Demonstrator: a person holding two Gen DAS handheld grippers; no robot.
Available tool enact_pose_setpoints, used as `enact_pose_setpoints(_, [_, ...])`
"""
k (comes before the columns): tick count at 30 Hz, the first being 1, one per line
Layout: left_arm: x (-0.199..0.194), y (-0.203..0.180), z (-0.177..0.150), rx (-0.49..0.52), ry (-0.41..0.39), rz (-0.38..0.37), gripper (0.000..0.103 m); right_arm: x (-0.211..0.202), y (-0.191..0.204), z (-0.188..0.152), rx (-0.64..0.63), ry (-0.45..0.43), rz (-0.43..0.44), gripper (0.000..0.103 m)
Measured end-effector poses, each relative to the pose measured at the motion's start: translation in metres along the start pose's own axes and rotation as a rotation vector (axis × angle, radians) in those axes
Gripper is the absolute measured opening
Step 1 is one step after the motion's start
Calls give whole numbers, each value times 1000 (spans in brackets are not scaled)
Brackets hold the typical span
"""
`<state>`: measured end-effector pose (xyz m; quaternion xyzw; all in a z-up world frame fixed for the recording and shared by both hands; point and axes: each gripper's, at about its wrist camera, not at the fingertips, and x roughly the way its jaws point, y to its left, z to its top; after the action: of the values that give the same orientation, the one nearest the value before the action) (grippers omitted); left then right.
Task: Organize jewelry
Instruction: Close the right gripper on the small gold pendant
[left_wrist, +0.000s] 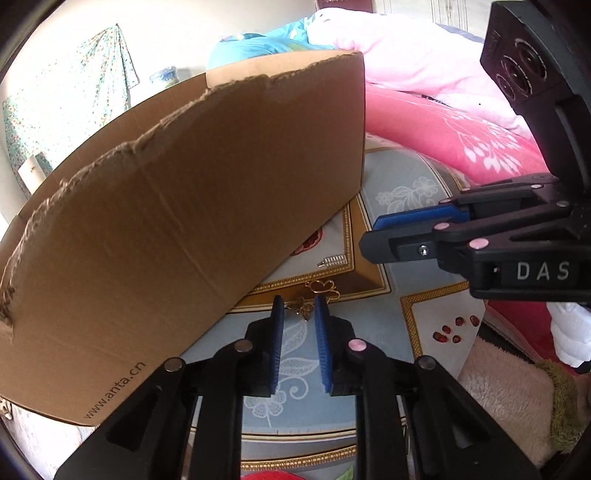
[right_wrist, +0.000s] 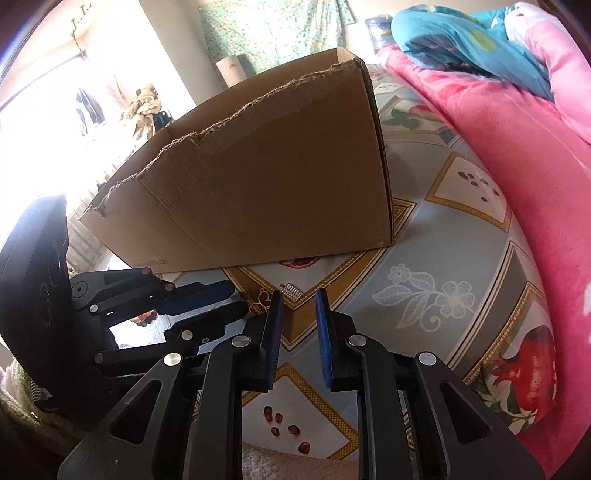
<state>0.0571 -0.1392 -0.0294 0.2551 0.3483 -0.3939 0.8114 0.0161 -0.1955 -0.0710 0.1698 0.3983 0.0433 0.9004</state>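
Observation:
Two gold butterfly pieces lie on the patterned cloth. The nearer butterfly sits between the blue pads of my left gripper, whose jaws stand narrowly apart and do not visibly press on it. The second butterfly lies just beyond the tips. A small silver clip rests farther on. In the right wrist view the silver clip lies just ahead of my right gripper, which is narrowly open and empty. Beside it is the left gripper, with gold jewelry at its tips.
A torn-edged cardboard box stands close behind the jewelry, open at the top. My right gripper reaches in from the right. Pink bedding borders the cloth on the right, and a fuzzy beige cushion lies near.

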Motion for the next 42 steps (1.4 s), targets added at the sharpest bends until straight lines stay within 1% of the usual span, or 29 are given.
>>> enact_pose_setpoints(4, [3, -1, 3, 34, 2, -6, 16, 1, -4, 0, 9, 1, 6, 17])
enact_pose_setpoints(8, [3, 4, 3, 14, 3, -34, 16, 1, -8, 0, 22, 1, 13, 17])
enact_pose_setpoints(10, [2, 5, 1, 9, 2, -43, 13, -1, -12, 1, 25, 0, 14, 17])
enact_pose_setpoints(16, [-3, 12, -4, -8, -3, -41, 12, -7, -16, 2, 21, -6, 7, 17])
enact_pose_setpoints(23, [-14, 15, -16, -23, 3, -31, 12, -2, -3, 4, -21, -1, -20, 17])
enact_pose_setpoints(32, [-20, 17, -24, -50, 2, -27, 12, 19, 20, 14, -169, 49, -80, 17])
enact_pose_setpoints(38, [-18, 13, -22, -51, 1, -26, 13, 31, 41, 19, -327, 82, -105, 17])
enact_pose_setpoints(40, [-18, 13, -21, -52, 0, -26, 12, 34, 51, 14, -387, 91, -123, 17])
enact_pose_setpoints(42, [-17, 13, -20, -53, 1, -27, 12, 37, 56, 16, -421, 105, -122, 13])
